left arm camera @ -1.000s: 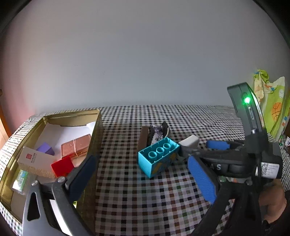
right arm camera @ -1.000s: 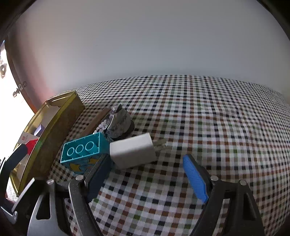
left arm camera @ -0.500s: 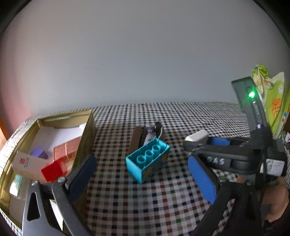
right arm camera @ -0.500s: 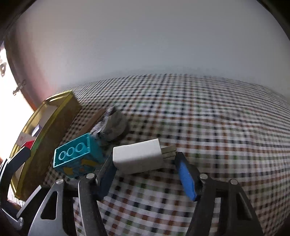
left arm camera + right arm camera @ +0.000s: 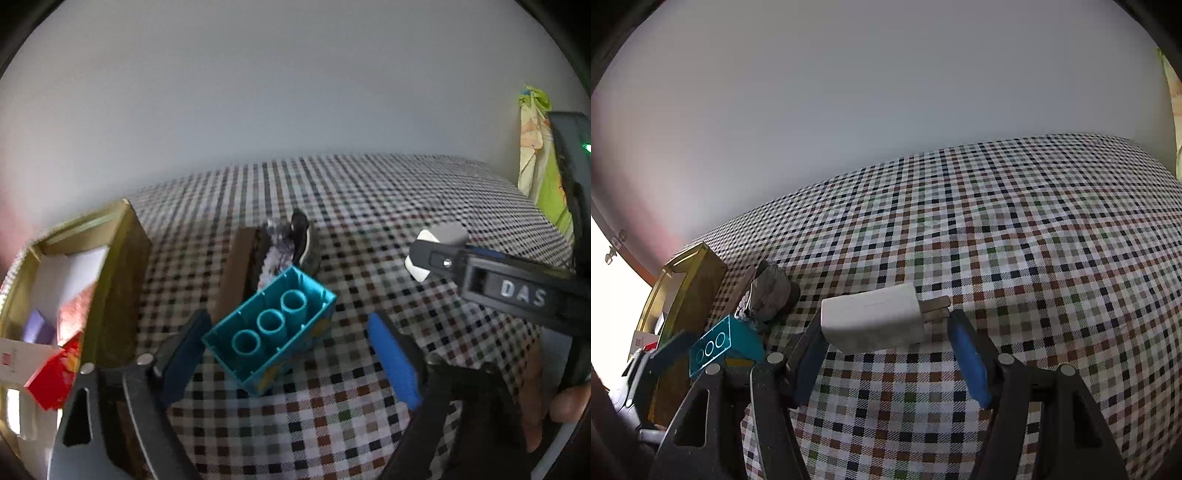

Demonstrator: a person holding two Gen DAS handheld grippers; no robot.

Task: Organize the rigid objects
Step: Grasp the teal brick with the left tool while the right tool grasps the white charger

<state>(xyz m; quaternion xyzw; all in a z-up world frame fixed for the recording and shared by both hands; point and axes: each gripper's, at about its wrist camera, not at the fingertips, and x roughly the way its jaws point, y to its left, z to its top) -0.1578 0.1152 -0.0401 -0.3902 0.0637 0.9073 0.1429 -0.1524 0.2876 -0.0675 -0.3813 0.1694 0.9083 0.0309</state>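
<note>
A teal toy brick point(image 5: 271, 332) lies hollow side up on the checked cloth, between the fingers of my open left gripper point(image 5: 291, 360). It also shows in the right wrist view point(image 5: 716, 345). My right gripper point(image 5: 886, 350) is shut on a white plug adapter point(image 5: 871, 317) and holds it above the cloth, its prongs pointing right. The adapter point(image 5: 441, 236) also shows in the left wrist view, clamped in the right gripper. The gold tin box point(image 5: 123, 251) stands at the left with several small items inside.
A brown block point(image 5: 236, 273) and a grey-black lumpy object point(image 5: 295, 240) lie just behind the teal brick. A red block point(image 5: 55, 373), a purple block point(image 5: 37, 326) and a copper-coloured piece point(image 5: 75, 312) sit in the tin. Green-yellow fabric point(image 5: 535, 155) hangs at the far right.
My right gripper closed on the white adapter and lifted it off the cloth. My left gripper moved right and forward until its fingers straddle the teal brick.
</note>
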